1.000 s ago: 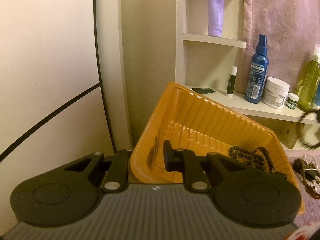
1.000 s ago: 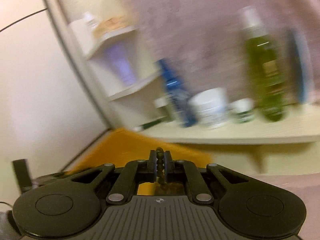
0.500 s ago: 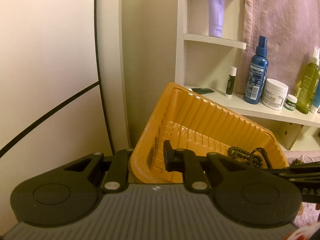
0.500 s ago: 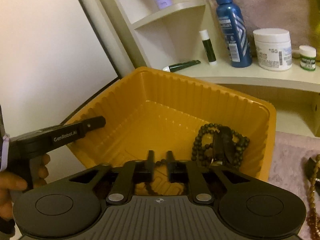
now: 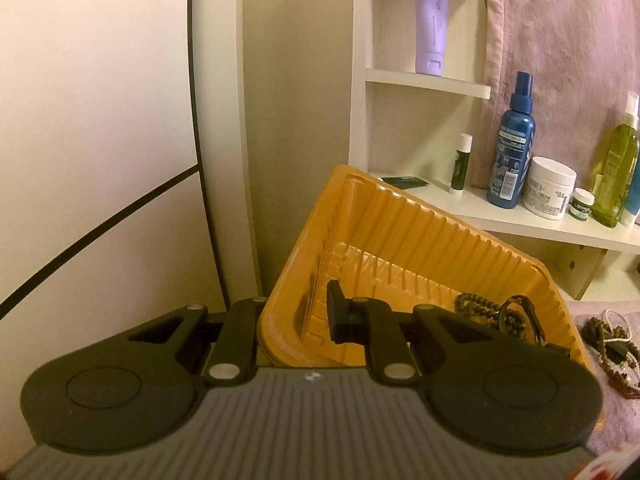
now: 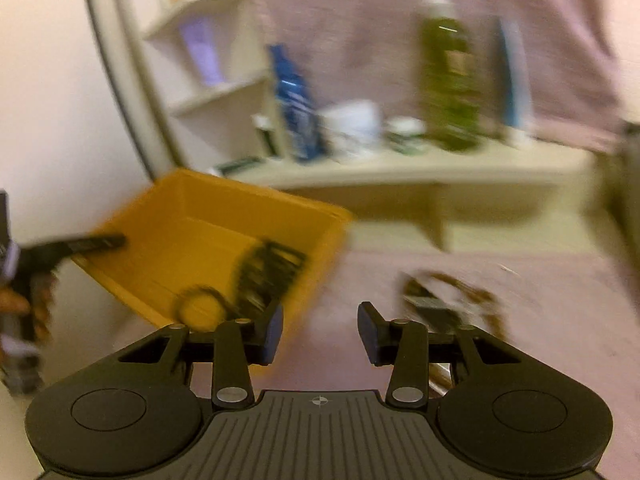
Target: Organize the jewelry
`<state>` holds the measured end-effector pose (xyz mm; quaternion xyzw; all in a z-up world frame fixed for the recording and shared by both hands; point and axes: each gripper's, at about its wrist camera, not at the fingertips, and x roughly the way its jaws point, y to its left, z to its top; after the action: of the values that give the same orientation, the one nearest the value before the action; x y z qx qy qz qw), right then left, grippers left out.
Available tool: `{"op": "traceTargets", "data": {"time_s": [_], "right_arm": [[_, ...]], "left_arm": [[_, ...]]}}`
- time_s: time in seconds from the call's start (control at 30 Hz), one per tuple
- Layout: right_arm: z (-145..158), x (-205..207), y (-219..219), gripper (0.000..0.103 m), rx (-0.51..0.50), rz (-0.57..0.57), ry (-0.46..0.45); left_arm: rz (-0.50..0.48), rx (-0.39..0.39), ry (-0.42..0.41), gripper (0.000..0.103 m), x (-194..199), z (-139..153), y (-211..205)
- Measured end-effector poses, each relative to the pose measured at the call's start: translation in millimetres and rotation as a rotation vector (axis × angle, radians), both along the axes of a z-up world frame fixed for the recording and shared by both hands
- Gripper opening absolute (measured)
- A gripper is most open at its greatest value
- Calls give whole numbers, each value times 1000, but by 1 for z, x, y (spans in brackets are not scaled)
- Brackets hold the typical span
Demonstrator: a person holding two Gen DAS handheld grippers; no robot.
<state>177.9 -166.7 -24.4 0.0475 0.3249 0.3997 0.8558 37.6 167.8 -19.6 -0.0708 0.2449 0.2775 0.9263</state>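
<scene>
While the tray (image 5: 420, 240) fills the middle of the left wrist view, tilted with its far wall toward the shelf (image 5: 540, 232), the left gripper (image 5: 296, 316) is clamped on its near-left rim, one finger inside and one outside the wall. That grip should stay firm and level so the pieces already inside do not slide. Beads (image 5: 476, 304) and a dark strap (image 5: 528, 316) lie in the tray's lower right corner.

At the bottom centre of the right wrist view, the right gripper (image 6: 320, 332) has its fingers spread apart with nothing between them, over the pink cloth (image 6: 520, 320). The view is badly blurred, but the next pile (image 6: 448, 300) seems to lie just right of and above the right finger. The sound move is to slow down, centre the fingers over a single strand, and close low on it so it lifts free of the tangle. The same pile (image 5: 612, 340) shows at the right edge of the left view, just beside the tray.
</scene>
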Motion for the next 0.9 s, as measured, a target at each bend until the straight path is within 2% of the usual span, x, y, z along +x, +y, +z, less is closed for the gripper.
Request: {"op": "traceTargets", "data": {"time_s": [0.13, 0.27, 0.5, 0.57, 0.6, 0.8, 0.9], "right_arm": [[-16, 1, -38, 42, -44, -112, 49], [-20, 8, -54, 40, -88, -182, 37], [-33, 12, -45, 37, -157, -144, -10], [-40, 15, -35, 29, -184, -133, -9], [-44, 16, -32, 28, -190, -124, -2], [-52, 4, -19, 28, -257, -66, -33], [-50, 3, -17, 28, -271, -72, -39]], "left_arm": [[2, 6, 3, 14, 0, 1, -2], [0, 9, 1, 14, 1, 1, -2], [-3, 12, 2, 14, 2, 1, -2], [-2, 10, 2, 14, 2, 1, -2], [-2, 9, 1, 14, 1, 1, -2], [1, 8, 6, 14, 1, 0, -1], [2, 5, 5, 14, 1, 0, -1]]}}
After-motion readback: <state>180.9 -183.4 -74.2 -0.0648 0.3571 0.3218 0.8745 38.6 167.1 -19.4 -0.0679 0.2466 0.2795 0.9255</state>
